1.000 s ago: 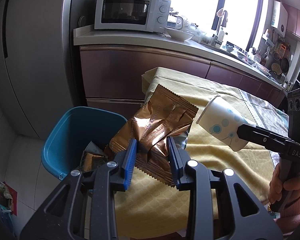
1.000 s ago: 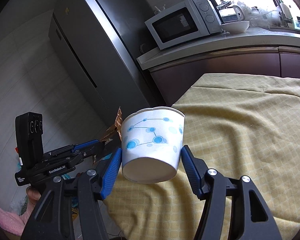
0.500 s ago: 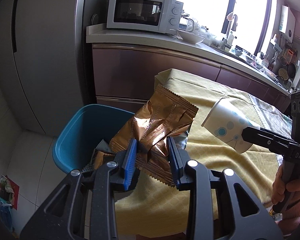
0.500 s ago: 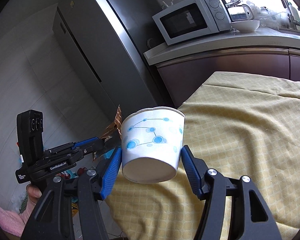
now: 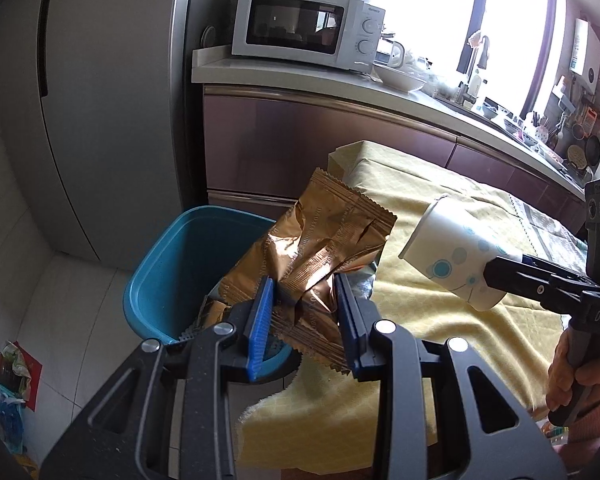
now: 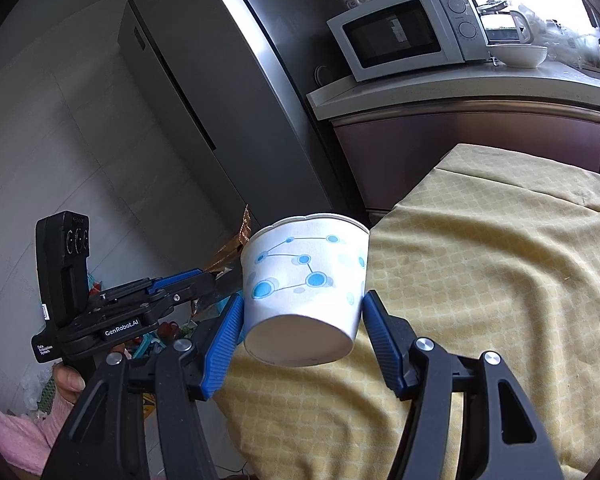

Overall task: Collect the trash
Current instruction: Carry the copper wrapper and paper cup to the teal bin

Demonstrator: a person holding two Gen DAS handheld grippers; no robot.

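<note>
A crinkled, glossy foil wrapper (image 5: 316, 256) is seen beside a matt paper cup (image 6: 306, 284). The bin (image 5: 160, 276) is smooth plastic, the desk is covered by a woven cloth (image 6: 500, 280), and the fridge (image 5: 112, 100) is brushed metal.

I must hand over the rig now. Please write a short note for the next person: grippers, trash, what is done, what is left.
Left gripper: shut on a copper snack wrapper, held at the near rim of the blue bin.
Right gripper: shut on a white paper cup with blue dots, held above the yellow tablecloth.
Done: both pieces picked up; some wrappers already lie in the bin.
Left: drop the wrapper into the bin, then the cup.
</note>
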